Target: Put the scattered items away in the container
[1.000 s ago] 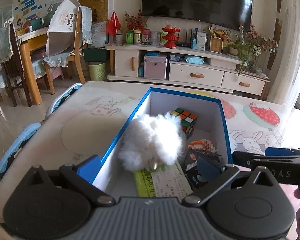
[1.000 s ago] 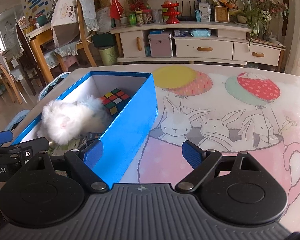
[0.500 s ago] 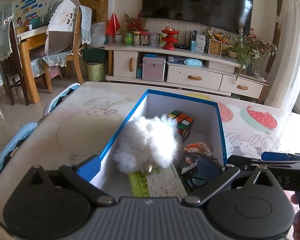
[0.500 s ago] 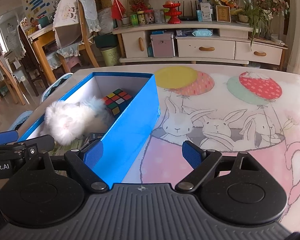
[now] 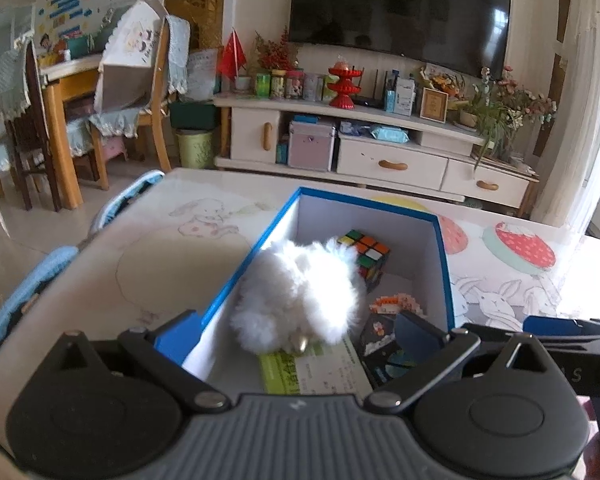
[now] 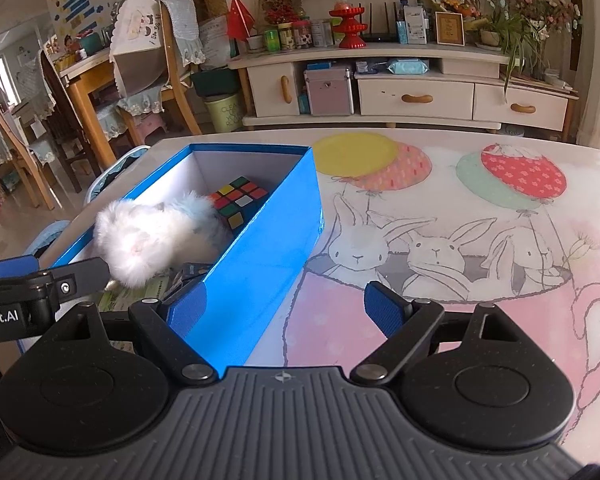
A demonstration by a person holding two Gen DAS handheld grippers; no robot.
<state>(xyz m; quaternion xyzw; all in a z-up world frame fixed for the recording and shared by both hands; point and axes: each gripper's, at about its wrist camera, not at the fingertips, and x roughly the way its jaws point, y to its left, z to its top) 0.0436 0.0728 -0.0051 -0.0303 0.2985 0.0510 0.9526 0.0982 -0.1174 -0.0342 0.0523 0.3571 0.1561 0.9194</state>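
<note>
From the left wrist, the box [image 5: 444, 256] sits smaller and farther up the frame than a second ago, so the left tool [image 5: 296, 330] has drawn back a little. Its jaws are spread wide and hold nothing; one fingertip [image 5: 180, 332] shows outside the box's left wall, the other over the box's lower right corner. Inside the box lie one white fluffy toy [image 5: 300, 292] at centre, one cube [image 5: 366, 254] just behind it, one green-edged paper [image 5: 316, 368] below it, one small orange brick model [image 5: 396, 304] and one dark packet [image 5: 380, 340] to the right. The right tool [image 5: 564, 328] enters at the right edge.

From the right wrist, the view is nearly as before. The right tool [image 6: 286, 306] hovers low over the counter [image 6: 440, 216], jaws spread, empty, straddling the box's [image 6: 260, 264] near corner at lower centre. One fluffy toy [image 6: 140, 244] and one cube [image 6: 238, 200] show inside. The left tool [image 6: 40, 280] pokes in at the left edge.
</note>
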